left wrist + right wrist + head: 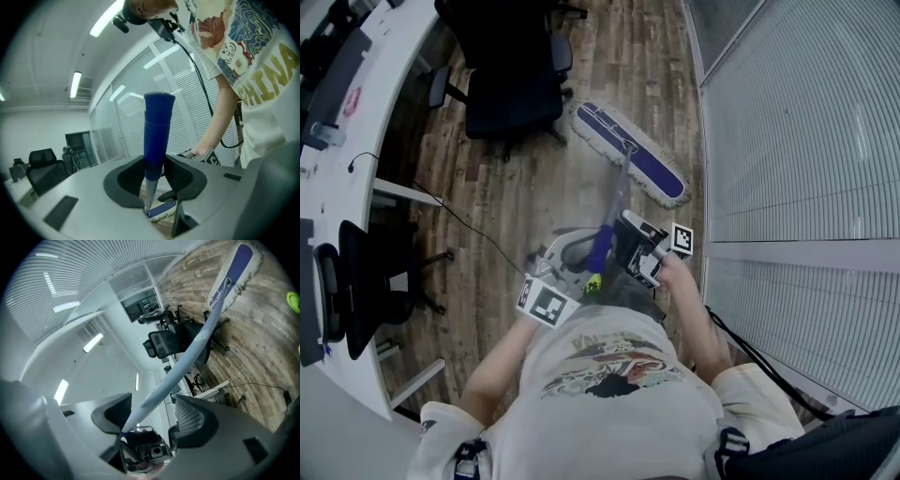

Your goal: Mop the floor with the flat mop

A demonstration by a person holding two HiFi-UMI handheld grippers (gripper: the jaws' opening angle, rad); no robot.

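Here the left claw (pixel 157 174) pinches the blue grip (pixel 157 136) of the flat mop (pixel 630 157); the right claw (pixel 151 416) stands spread, the shaft (pixel 187 357) touching one pad only.

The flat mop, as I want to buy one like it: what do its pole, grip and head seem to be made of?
The pole looks like metal: pale grey with a smooth satin sheen. The blue grip is probably plastic or rubber: matte, with faint moulded rings. The mop head is fabric: a blue-purple cloth pad edged with a fluffy white fringe.
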